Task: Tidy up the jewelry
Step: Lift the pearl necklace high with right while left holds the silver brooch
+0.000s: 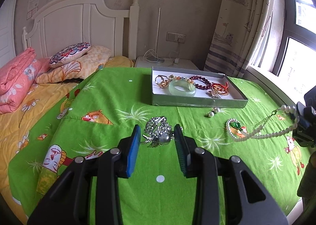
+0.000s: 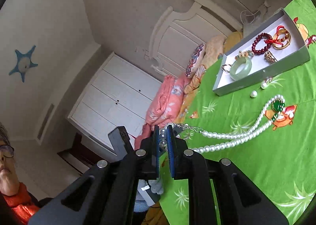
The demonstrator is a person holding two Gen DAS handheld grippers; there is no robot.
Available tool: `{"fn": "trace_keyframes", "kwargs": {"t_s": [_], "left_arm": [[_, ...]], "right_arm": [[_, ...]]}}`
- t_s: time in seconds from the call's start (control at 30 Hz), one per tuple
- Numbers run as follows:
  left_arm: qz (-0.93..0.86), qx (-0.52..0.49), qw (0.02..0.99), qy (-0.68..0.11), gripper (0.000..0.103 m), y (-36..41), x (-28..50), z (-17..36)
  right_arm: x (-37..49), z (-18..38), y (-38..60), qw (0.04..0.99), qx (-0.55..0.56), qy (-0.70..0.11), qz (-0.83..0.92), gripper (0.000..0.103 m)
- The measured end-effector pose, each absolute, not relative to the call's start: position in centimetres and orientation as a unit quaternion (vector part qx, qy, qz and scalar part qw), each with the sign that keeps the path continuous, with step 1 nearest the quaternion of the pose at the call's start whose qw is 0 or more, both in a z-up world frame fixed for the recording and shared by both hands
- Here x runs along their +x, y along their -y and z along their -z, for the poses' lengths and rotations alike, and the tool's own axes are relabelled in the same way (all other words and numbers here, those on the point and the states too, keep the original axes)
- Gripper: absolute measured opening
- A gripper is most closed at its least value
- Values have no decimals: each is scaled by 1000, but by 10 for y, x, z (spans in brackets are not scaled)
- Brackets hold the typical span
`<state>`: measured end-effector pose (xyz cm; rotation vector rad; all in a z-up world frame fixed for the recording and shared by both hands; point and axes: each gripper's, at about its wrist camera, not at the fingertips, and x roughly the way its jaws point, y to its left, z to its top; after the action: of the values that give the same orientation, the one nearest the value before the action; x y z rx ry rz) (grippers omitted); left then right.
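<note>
The right gripper point(image 2: 163, 138) is clamped on one end of the pearl necklace point(image 2: 233, 136), a double strand of white beads with a green pendant point(image 2: 277, 106) trailing onto the green sheet point(image 2: 256, 175). The left gripper point(image 1: 157, 136) stands partly open around a silver rhinestone brooch point(image 1: 158, 130); contact cannot be confirmed. The grey box point(image 1: 197, 101) holds bangles and bracelets.

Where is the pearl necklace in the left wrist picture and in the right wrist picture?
Left wrist view: pearl necklace at the right, strung from the green cloth up to the right claw.
Right wrist view: pearl necklace runs from the centre claw toward the right.
Shared landmark: the grey box.
</note>
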<state>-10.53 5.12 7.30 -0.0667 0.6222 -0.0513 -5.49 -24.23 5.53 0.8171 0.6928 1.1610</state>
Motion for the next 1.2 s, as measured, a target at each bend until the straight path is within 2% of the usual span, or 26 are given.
{"fn": "trace_keyframes", "kwargs": {"t_s": [0.4,0.77,1.2], "left_arm": [[22,28,936,-350,34,-26,-69,-79],[28,59,937,-344,34,-8,-43,-93],[39,65,937,-341,34,1,13,-108]], "right_arm": [[-23,-124,259,762,363,-235,-481,15],[19,-181,262,831,281,-229,-423,15],[54,-209,271,852,271,-214,-393,15]]}}
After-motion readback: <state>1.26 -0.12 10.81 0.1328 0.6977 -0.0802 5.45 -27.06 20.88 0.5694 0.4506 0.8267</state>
